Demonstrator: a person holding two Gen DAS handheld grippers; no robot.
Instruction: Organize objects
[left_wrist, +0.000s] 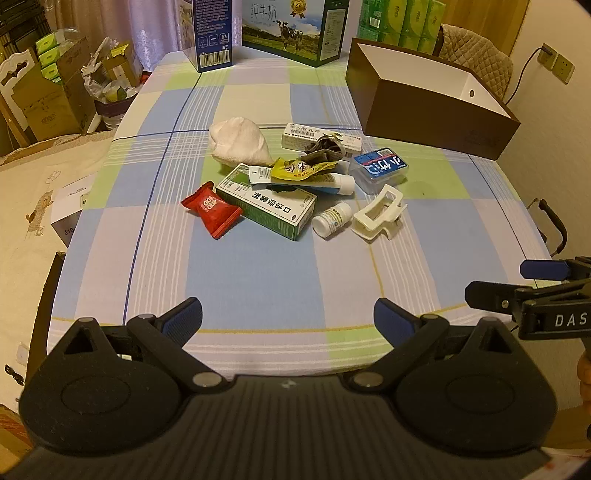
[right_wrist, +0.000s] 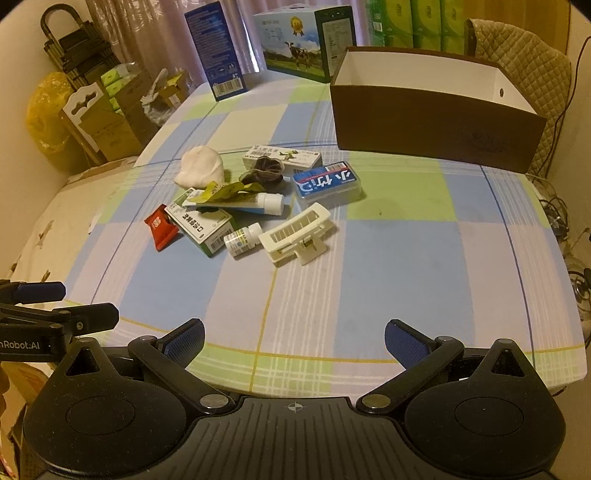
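A heap of small items lies mid-table: a red snack packet, a green-and-white medicine box, a white bottle, a white hair claw, a tube, a blue plastic case and a white cloth bundle. A brown open box stands at the back right. My left gripper and right gripper hover open near the table's front edge, holding nothing.
A blue carton and a milk carton stand at the table's far edge. Cardboard boxes crowd the left side. The right gripper shows at the left wrist view's right edge.
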